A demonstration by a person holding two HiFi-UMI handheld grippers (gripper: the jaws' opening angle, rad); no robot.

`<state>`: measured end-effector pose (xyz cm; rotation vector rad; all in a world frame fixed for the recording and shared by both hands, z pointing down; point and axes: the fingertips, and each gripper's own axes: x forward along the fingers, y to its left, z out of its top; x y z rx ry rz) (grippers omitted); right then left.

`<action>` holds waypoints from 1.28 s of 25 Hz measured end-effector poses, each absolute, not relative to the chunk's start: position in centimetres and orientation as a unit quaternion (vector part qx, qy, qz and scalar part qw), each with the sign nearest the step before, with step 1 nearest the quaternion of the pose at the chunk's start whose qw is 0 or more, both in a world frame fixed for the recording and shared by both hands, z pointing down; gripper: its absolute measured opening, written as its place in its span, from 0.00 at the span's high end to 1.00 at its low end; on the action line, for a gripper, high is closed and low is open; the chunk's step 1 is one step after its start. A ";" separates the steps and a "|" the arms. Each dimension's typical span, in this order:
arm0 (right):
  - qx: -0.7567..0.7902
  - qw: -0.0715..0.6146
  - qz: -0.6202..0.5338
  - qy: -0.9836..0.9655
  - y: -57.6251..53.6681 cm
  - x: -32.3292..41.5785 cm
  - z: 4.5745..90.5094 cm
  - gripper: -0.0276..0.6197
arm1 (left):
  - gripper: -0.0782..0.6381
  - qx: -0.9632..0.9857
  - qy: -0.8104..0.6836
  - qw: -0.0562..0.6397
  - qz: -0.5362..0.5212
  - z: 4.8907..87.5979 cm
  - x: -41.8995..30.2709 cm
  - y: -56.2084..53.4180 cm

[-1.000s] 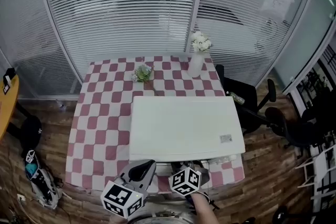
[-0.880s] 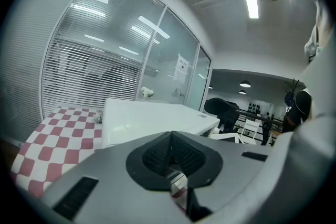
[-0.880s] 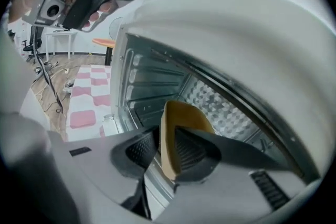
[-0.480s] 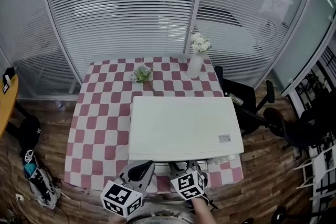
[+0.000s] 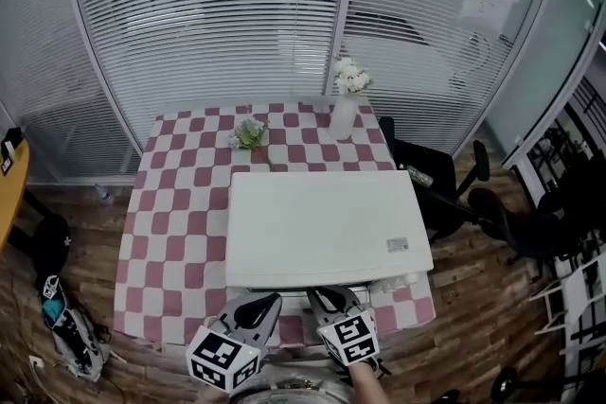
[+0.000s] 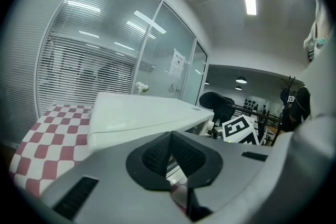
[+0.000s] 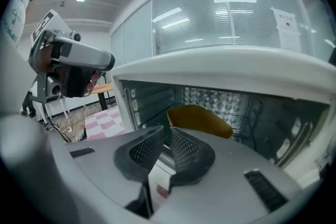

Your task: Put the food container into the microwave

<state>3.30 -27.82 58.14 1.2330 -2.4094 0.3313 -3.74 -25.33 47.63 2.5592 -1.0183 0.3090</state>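
The white microwave stands on the checkered table. In the right gripper view its cavity is open, and an orange food container sits inside, apart from my jaws. My right gripper is just in front of the opening; its jaws have just been closing, a narrow gap is left and nothing is between them. It shows in the head view at the microwave's front edge. Left of it is my left gripper, whose pads meet with nothing held.
A white vase of flowers and a small bouquet stand on the table behind the microwave. Black office chairs are at the right. A bag lies on the wooden floor at the left. Glass walls with blinds close the back.
My right gripper has rolled, so its marker cube now faces differently, and it has drawn slightly back from the microwave's front. The left gripper has stayed in place.
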 end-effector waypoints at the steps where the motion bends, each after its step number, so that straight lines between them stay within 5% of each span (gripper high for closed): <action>1: 0.440 0.203 0.123 -0.866 -27.4 3.3 58.0 0.92 | 0.87 0.909 -0.358 0.183 0.111 47.6 -3.5 -25.2; 32: 0.428 0.041 -0.020 -0.902 -26.9 0.7 38.9 0.97 | 0.88 0.925 -0.367 0.083 0.048 40.3 -2.4 -26.6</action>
